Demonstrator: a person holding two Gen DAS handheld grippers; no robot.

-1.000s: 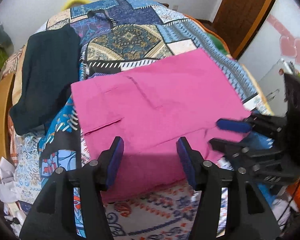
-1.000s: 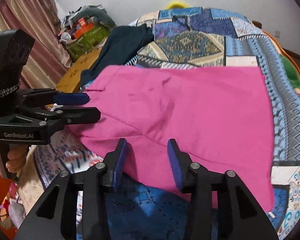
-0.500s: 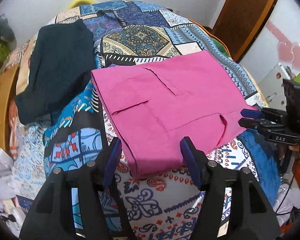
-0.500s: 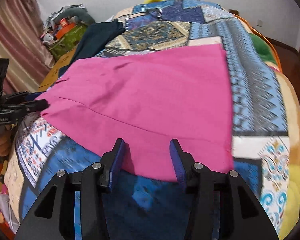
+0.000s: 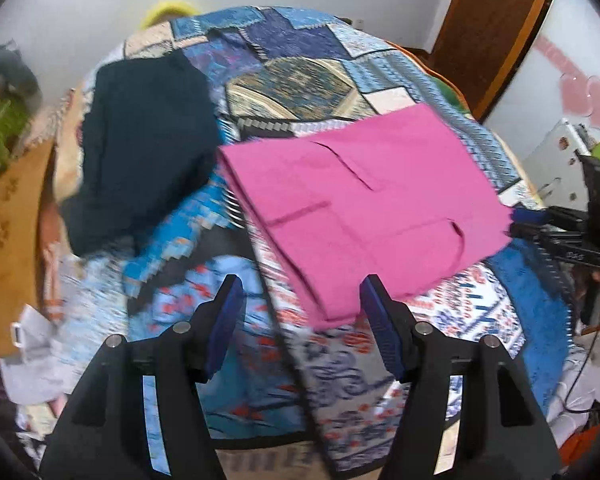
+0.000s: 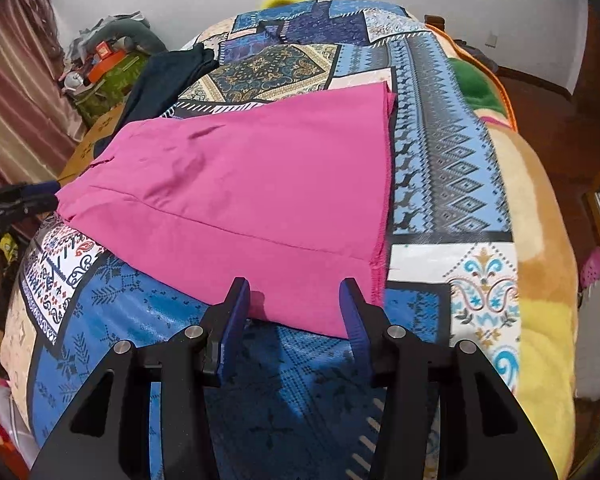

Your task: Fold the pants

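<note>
The pink pants (image 5: 360, 200) lie folded flat on the patterned bedspread (image 5: 300, 80), pocket slits facing up. In the right wrist view the pants (image 6: 240, 192) spread across the middle of the bed. My left gripper (image 5: 302, 304) is open and empty, just short of the pants' near corner. My right gripper (image 6: 296, 300) is open and empty, its tips at the pants' near edge. The right gripper also shows at the far right of the left wrist view (image 5: 540, 220), beside the pants' right corner. The left gripper shows at the left edge of the right wrist view (image 6: 20, 200).
A dark folded garment (image 5: 140, 152) lies on the bed to the left of the pants. A brown cardboard box (image 5: 12, 220) stands beside the bed on the left. A wooden door (image 5: 492, 32) is at the back right. Clutter (image 6: 104, 60) sits beyond the bed's left side.
Both grippers have pulled back from the pink pants and apart from each other. The left view has swung left, so the pants sit further right. The pants lie still on the bed.
</note>
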